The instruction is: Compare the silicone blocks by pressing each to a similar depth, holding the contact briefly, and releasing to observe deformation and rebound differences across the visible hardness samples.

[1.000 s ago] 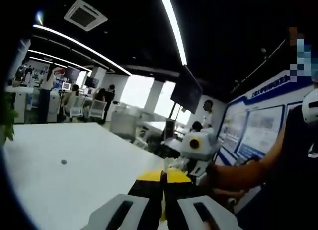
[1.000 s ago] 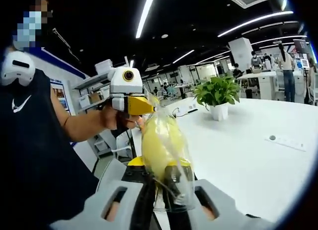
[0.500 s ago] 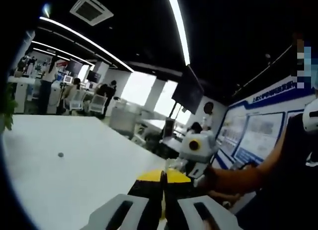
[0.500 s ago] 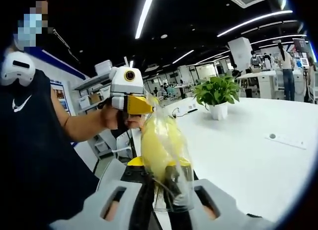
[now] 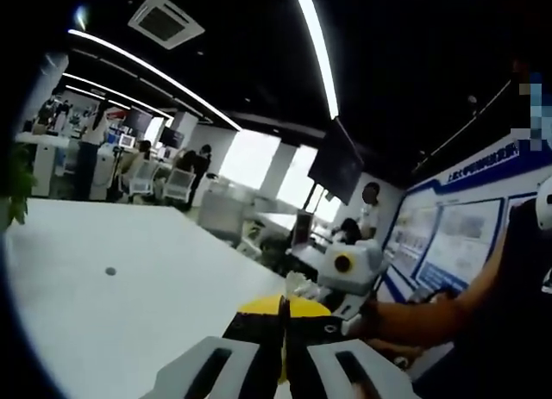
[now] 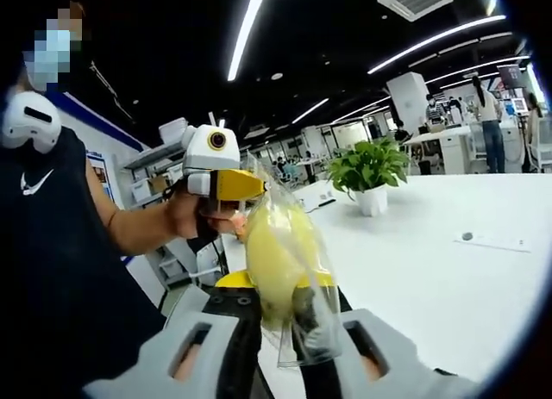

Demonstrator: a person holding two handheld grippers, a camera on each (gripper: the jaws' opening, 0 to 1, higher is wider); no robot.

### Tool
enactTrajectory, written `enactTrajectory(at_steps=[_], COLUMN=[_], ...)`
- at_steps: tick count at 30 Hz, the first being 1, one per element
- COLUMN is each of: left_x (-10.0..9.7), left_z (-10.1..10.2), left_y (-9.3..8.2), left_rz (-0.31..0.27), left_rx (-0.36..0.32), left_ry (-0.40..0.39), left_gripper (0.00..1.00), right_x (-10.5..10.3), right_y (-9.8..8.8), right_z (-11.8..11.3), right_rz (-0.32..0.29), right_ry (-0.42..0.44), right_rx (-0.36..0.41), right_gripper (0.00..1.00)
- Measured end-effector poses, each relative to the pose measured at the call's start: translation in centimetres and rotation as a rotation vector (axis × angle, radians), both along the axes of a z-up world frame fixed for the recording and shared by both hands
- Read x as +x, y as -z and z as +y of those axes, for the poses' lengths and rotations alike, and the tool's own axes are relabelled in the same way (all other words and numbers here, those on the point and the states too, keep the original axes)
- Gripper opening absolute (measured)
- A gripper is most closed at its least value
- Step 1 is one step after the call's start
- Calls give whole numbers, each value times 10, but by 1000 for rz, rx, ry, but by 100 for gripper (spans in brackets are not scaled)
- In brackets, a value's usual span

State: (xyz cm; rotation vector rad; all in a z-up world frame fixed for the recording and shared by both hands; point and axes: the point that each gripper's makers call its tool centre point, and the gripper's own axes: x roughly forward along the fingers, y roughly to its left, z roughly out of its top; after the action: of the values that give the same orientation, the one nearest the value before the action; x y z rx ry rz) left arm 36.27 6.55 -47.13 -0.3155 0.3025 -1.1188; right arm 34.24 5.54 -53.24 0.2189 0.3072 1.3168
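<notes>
bagged yellow block (image 6: 278, 259) between right jaws

Left gripper (image 6: 226, 185) slightly lower, tilted

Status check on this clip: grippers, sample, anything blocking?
Right gripper shut on yellow bagged sample, held up off the white table. Left gripper shut, nothing visible between its jaws. No pressing under way; nothing blocking.

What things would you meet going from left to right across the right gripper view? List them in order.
Person's dark shirt → left gripper held in the person's hand → yellow object in a clear bag clamped in the right gripper's jaws → potted plant → small dark spot on the white table.
</notes>
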Motion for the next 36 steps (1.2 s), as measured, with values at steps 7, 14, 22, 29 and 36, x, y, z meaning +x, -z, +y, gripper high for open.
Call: enactTrajectory(at_steps=[7, 14, 22, 29, 36], left_x=[0, -2, -7, -3, 2], left_z=[-6, -11, -19, -20, -21], left_y=[-1, 0, 4, 6, 10], left_rz=[17, 11, -14, -6, 21], left_rx=[-13, -5, 14, 14, -8], left_ry=[5, 20, 31, 21, 7], left_gripper=[0, 0, 0, 0, 0], right_x=[3, 3, 10, 27, 41], right_y=[1, 6, 9, 4, 22], right_z=[-4, -6, -14, -20, -39], right_rz=[-34, -19, -54, -135, -163], right_ry=[15, 47, 142, 243, 350], right_rx=[26, 61, 85, 46, -38], right_gripper=[13, 17, 29, 66, 96])
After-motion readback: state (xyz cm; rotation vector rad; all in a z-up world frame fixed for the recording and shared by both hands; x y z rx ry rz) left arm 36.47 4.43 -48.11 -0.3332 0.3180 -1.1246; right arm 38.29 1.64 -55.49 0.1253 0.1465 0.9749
